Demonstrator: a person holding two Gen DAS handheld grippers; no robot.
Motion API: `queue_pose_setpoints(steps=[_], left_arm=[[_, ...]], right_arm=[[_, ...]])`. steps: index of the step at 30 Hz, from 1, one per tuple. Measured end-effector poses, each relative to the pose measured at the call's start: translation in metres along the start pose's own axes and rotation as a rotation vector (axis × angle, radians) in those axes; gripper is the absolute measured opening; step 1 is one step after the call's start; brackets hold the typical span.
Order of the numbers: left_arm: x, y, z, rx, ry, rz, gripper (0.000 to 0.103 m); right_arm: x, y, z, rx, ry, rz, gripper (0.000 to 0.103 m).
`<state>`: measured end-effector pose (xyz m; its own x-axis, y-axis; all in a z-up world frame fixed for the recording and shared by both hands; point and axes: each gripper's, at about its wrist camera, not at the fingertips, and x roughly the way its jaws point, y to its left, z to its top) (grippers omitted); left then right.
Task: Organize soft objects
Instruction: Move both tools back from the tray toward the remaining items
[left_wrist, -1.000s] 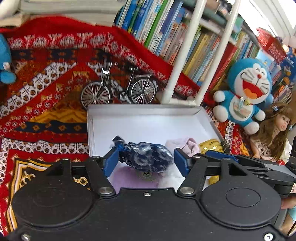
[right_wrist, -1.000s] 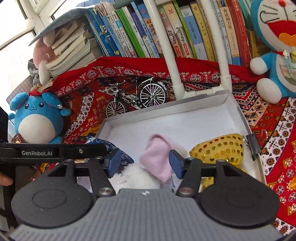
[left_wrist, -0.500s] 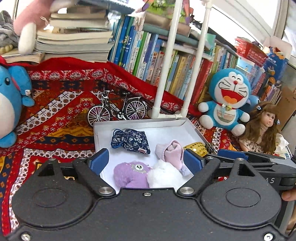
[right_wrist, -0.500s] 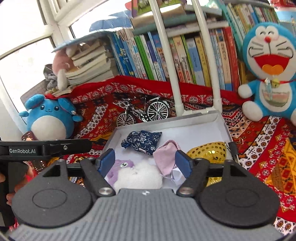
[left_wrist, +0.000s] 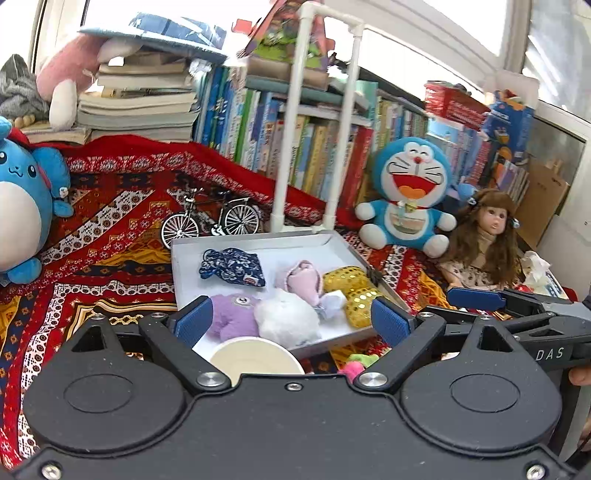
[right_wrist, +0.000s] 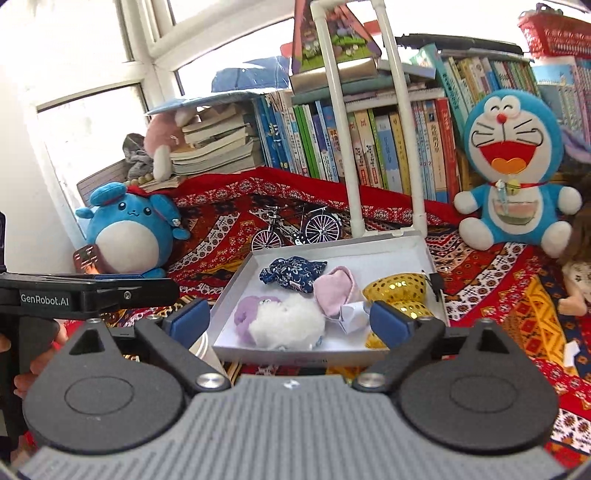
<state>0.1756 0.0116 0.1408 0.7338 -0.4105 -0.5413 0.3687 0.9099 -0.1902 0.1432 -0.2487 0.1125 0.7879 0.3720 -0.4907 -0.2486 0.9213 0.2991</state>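
A white tray on the patterned cloth holds several soft things. They are a blue floral pouch, a pink bundle, a gold sequin pouch, a purple plush and a white fluffy ball. My left gripper hangs back from the tray's near edge, its jaws opening and holding nothing. My right gripper does the same, its jaws opening wide and empty. Each gripper shows at the edge of the other's view.
A paper cup stands just in front of the tray. Behind the tray are a model bicycle, white pipe posts and rows of books. A blue cat plush, a doll and a round blue plush flank the tray.
Both grippers have drawn back and upward from the tray while their jaws widened. The blue pouch and the pink bundle that lay between the pads now lie free in the tray.
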Motion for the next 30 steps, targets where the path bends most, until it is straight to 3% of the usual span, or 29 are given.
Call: queue_pose_setpoints(steps=[7,19,24,30], left_arm=[[-0.027,-0.024,-0.041,0.005,-0.085,-0.016,0.095],[-0.057,-0.058,-0.125,0.015,-0.226,0.092,0.097],[-0.059,-0.070,-0.150,0.054,-0.240,0.133,0.097],[-0.049,-0.074,-0.169,0.039,-0.184,0.128,0.097]], right_arm=[[-0.034,-0.003,-0.033,-0.024,-0.085,-0.011,0.103],[-0.078,-0.001,-0.095,-0.095,-0.218,-0.110,0.103],[-0.090,0.000,-0.119,-0.116,-0.230,-0.160,0.103],[-0.092,-0.001,-0.133,-0.147,-0.226,-0.207,0.103]])
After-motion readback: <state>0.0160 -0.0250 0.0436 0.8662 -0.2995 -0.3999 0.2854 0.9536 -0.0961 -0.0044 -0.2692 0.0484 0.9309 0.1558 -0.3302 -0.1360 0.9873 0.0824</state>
